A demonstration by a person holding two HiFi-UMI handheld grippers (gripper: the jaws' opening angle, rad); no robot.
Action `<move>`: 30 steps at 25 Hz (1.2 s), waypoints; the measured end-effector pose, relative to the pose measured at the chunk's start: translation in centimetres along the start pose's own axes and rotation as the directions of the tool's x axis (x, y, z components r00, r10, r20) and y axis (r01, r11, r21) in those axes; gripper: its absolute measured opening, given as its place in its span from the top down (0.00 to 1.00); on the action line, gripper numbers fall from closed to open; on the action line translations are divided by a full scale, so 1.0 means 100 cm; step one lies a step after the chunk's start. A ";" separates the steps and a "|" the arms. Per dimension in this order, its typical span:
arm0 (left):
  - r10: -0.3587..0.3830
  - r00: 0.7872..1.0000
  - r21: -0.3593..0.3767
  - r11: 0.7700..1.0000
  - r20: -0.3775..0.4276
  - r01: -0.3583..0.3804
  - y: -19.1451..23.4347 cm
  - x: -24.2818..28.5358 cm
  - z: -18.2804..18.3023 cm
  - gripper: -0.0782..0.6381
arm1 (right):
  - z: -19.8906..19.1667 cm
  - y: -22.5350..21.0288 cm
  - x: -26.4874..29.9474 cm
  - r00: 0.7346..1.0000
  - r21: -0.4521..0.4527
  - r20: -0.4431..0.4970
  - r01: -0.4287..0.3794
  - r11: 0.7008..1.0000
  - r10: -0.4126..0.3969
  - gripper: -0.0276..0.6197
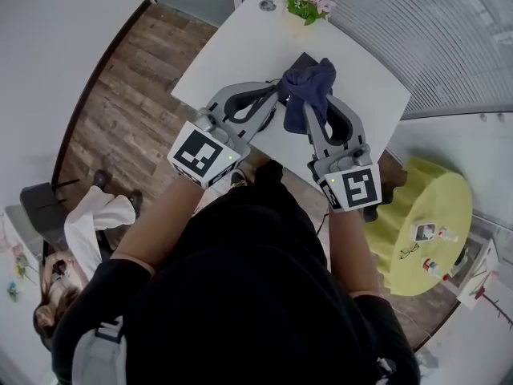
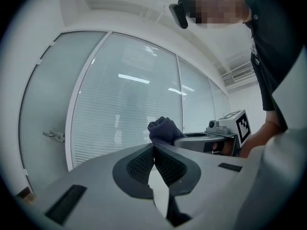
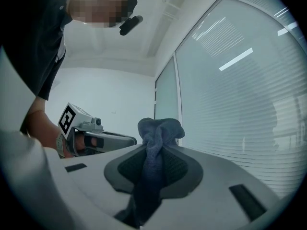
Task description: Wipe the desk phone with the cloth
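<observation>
**Right gripper is holding the cloth above the bench.**
Its fingers are pinching the cloth; the left gripper is closed and empty; the phone, mostly hidden, is apparently lying beneath the cloth.

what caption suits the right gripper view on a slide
A dark blue cloth pinched in the fingers of the right gripper, held up before a blinds-covered glass wall

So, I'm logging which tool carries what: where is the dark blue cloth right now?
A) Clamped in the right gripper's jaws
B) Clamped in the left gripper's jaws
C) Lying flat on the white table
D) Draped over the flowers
A: the right gripper view shows the cloth pinched between the jaws of the right gripper and bunched above them, while the jaws of the left gripper meet on nothing.
</observation>
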State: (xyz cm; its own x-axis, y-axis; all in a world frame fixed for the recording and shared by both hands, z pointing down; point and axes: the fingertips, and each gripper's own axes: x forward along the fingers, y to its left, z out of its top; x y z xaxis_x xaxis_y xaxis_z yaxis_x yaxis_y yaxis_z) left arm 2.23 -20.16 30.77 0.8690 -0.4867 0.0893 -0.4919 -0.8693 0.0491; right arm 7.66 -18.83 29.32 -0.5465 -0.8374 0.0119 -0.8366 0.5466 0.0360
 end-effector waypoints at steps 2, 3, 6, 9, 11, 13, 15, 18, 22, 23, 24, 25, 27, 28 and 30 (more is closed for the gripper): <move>-0.006 1.000 0.007 1.000 0.001 0.006 -0.004 -0.003 0.003 0.88 | 0.006 0.004 -0.005 1.000 -0.004 0.006 -0.009 1.000 0.009 0.82; -0.008 1.000 0.014 1.000 0.007 0.008 -0.006 -0.003 0.006 0.88 | 0.008 0.005 -0.007 1.000 -0.007 0.009 -0.011 1.000 0.011 0.82; -0.016 1.000 0.023 1.000 0.017 0.016 -0.011 -0.006 0.010 0.88 | 0.012 0.009 -0.011 1.000 -0.015 0.012 -0.011 1.000 0.011 0.82; -0.021 1.000 0.024 1.000 0.019 0.020 -0.017 -0.009 0.009 0.88 | 0.013 0.012 -0.016 1.000 -0.017 0.009 -0.010 1.000 0.010 0.82; -0.018 1.000 0.027 0.999 0.009 0.018 -0.019 -0.011 0.008 0.88 | 0.013 0.014 -0.018 1.000 -0.014 0.010 -0.008 1.000 0.008 0.82; -0.015 1.000 0.029 0.999 0.020 0.014 -0.020 -0.015 0.010 0.88 | 0.013 0.017 -0.020 1.000 -0.011 0.012 -0.006 1.000 0.006 0.82; -0.010 1.000 0.028 1.000 0.021 0.009 -0.021 -0.019 0.010 0.88 | 0.013 0.020 -0.021 1.000 -0.011 0.016 -0.004 1.000 0.004 0.82; -0.007 1.000 0.025 1.000 0.017 0.007 -0.023 -0.023 0.007 0.88 | 0.014 0.024 -0.022 1.000 -0.009 0.021 -0.007 1.000 0.007 0.82; 0.000 1.000 0.025 1.000 0.015 0.000 -0.026 -0.030 0.003 0.88 | 0.010 0.031 -0.025 1.000 -0.010 0.015 -0.015 1.000 0.015 0.82; 0.002 1.000 0.024 1.000 0.017 -0.003 -0.026 -0.031 0.003 0.88 | 0.010 0.031 -0.025 1.000 -0.010 0.014 -0.015 1.000 0.016 0.82; 0.004 1.000 0.023 1.000 0.017 -0.005 -0.026 -0.032 0.002 0.88 | 0.010 0.032 -0.025 1.000 -0.009 0.014 -0.016 1.000 0.016 0.82; 0.006 1.000 0.021 1.000 0.015 -0.006 -0.025 -0.032 0.001 0.88 | 0.010 0.032 -0.025 1.000 -0.008 0.015 -0.016 1.000 0.016 0.82; 0.009 1.000 0.018 1.000 0.009 -0.009 -0.025 -0.033 -0.001 0.88 | 0.010 0.033 -0.025 1.000 -0.008 0.016 -0.016 1.000 0.016 0.82; 0.010 1.000 0.016 1.000 0.003 -0.010 -0.025 -0.034 -0.003 0.88 | 0.010 0.033 -0.025 1.000 -0.009 0.015 -0.015 1.000 0.015 0.82; 0.010 1.000 0.014 1.000 -0.003 -0.010 -0.026 -0.034 -0.004 0.88 | 0.010 0.033 -0.025 1.000 -0.010 0.015 -0.011 1.000 0.012 0.82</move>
State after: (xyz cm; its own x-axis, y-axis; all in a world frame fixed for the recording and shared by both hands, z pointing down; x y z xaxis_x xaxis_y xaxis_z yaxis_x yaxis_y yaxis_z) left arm 0.49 -16.21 30.72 0.8637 -0.4955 0.0924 -0.5001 -0.8653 0.0347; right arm 6.26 -14.94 28.41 -0.5567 -0.8307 -0.0031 -0.8299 0.5560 0.0454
